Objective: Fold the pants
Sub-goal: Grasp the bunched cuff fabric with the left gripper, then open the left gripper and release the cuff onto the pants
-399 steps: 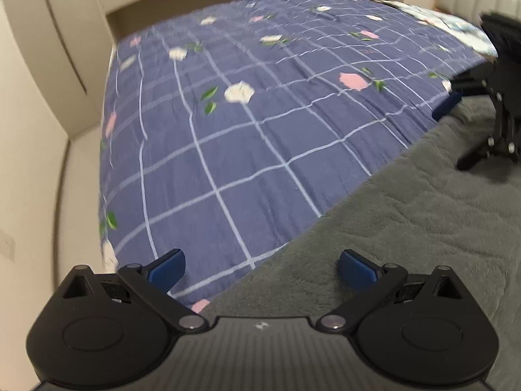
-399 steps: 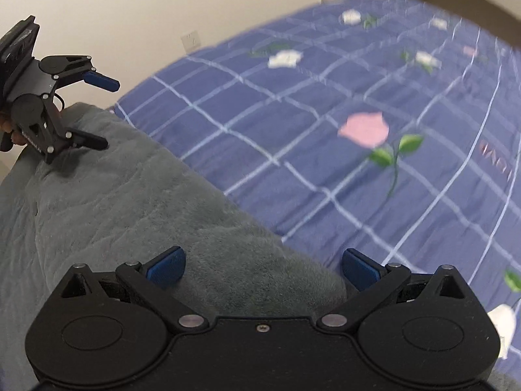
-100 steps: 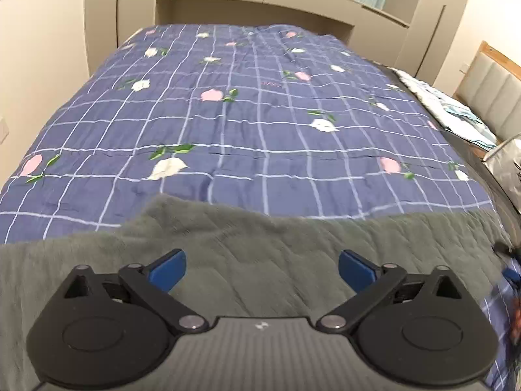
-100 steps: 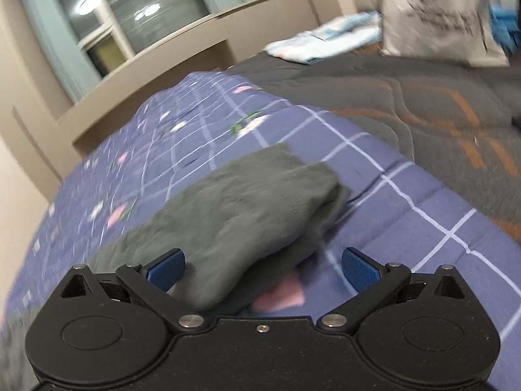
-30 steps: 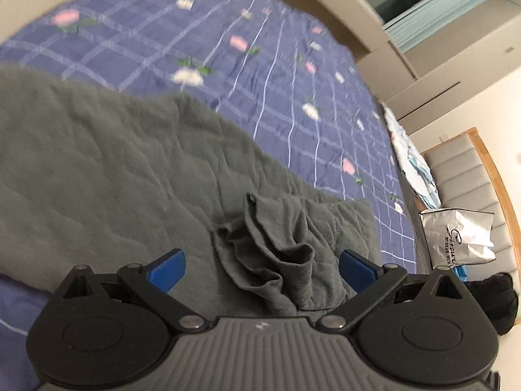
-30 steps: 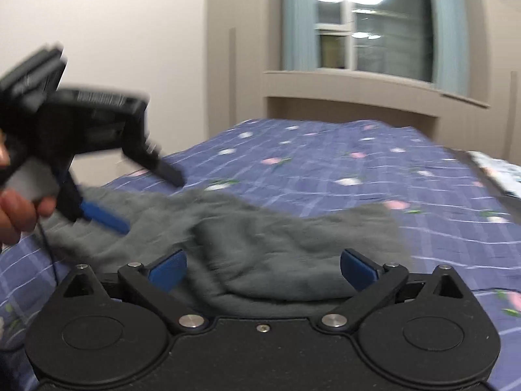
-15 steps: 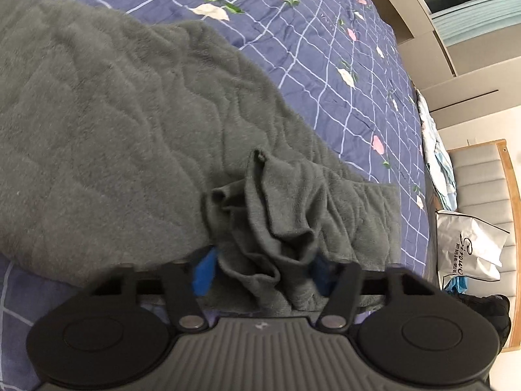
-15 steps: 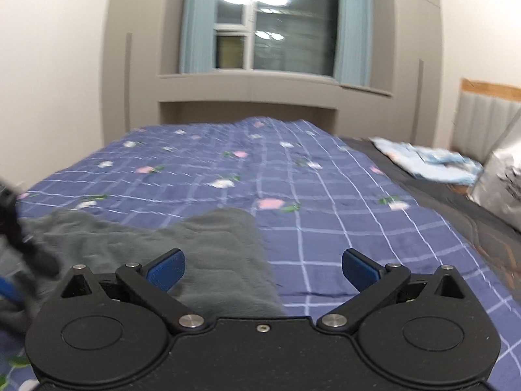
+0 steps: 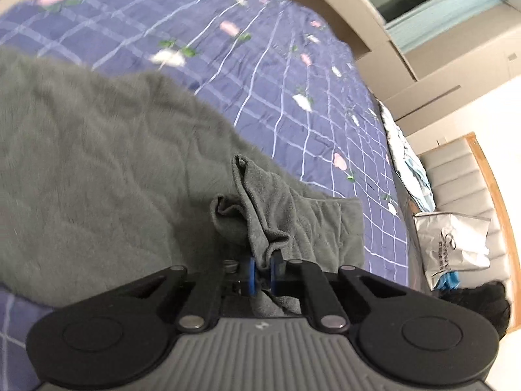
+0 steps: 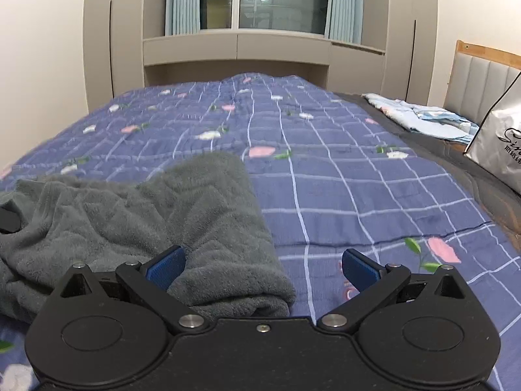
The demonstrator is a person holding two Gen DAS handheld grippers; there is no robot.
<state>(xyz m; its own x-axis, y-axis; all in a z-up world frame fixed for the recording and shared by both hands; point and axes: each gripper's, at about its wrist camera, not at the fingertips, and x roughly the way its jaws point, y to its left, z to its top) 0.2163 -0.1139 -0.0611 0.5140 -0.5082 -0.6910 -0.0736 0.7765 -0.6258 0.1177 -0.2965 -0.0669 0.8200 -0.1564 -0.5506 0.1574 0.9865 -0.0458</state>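
Note:
The grey fleece pants (image 9: 97, 163) lie spread on the blue checked floral bedspread (image 9: 260, 49). My left gripper (image 9: 262, 275) is shut on a bunched fold of the pants (image 9: 257, 211) and holds it up off the layer below. In the right wrist view the pants (image 10: 182, 208) lie at the lower left, with a rolled end near the camera. My right gripper (image 10: 262, 268) is open and empty just above that end; its left pad (image 10: 166, 265) is over the fabric and its right pad (image 10: 359, 268) is over the bedspread.
A silver printed bag (image 9: 452, 247) leans against the padded headboard (image 9: 462, 182) at the right, also in the right wrist view (image 10: 498, 150). Folded light-blue cloth (image 10: 423, 119) lies on a dark blanket (image 10: 472, 176). Beige cabinets and a window (image 10: 260, 3) stand beyond the bed.
My left gripper has closed on the bunched fold of the pants and lifted it. My right gripper has dropped closer to the pants' rolled end, still open.

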